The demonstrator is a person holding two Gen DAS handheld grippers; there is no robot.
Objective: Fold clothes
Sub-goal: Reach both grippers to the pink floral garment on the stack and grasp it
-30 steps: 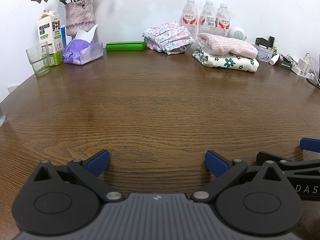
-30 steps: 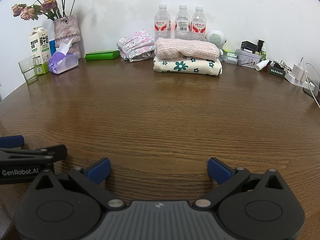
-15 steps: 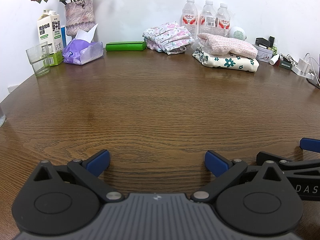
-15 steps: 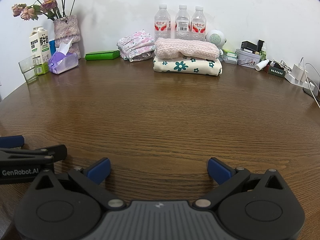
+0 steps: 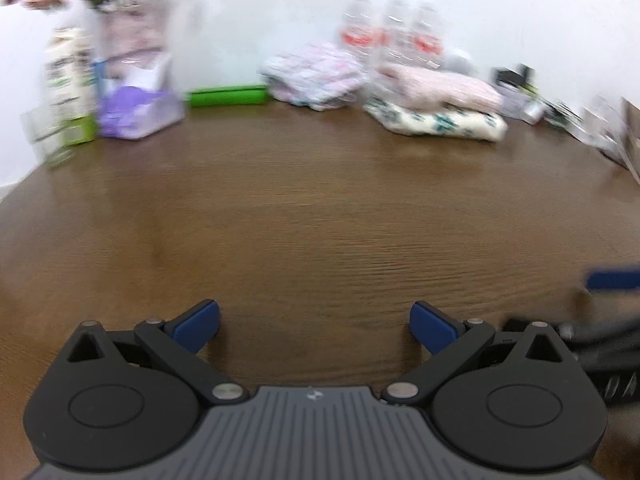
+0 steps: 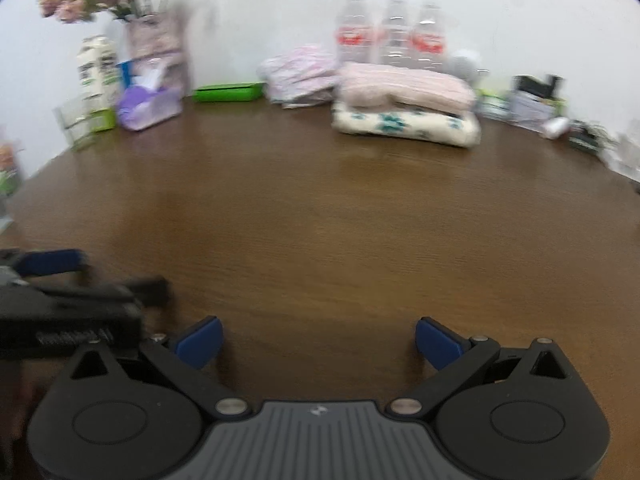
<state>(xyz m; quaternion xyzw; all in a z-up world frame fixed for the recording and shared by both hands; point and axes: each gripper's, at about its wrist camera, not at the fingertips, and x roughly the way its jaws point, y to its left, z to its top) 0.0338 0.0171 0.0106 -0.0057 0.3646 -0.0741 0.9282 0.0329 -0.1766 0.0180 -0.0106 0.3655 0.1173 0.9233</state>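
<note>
Left cam first: my left gripper (image 5: 316,322) has its jaws spread wide, nothing between them, just bare table (image 5: 320,208) underneath. Everything's smeared with blur. At the far edge I count three bottles (image 5: 394,38), a floral bundle (image 5: 316,76), and a stack of two folded pieces, pink (image 5: 444,88) on the cream one (image 5: 440,122). The right gripper (image 5: 612,280) pokes in at the side.

Right cam: same deal, right gripper (image 6: 318,340) gaping, holding nothing. Three bottles (image 6: 394,36) again, the two-piece stack (image 6: 404,110) dead ahead against the wall, the bundle (image 6: 300,74) just beside it, one green box (image 6: 228,91), one vase (image 6: 154,46).
</note>
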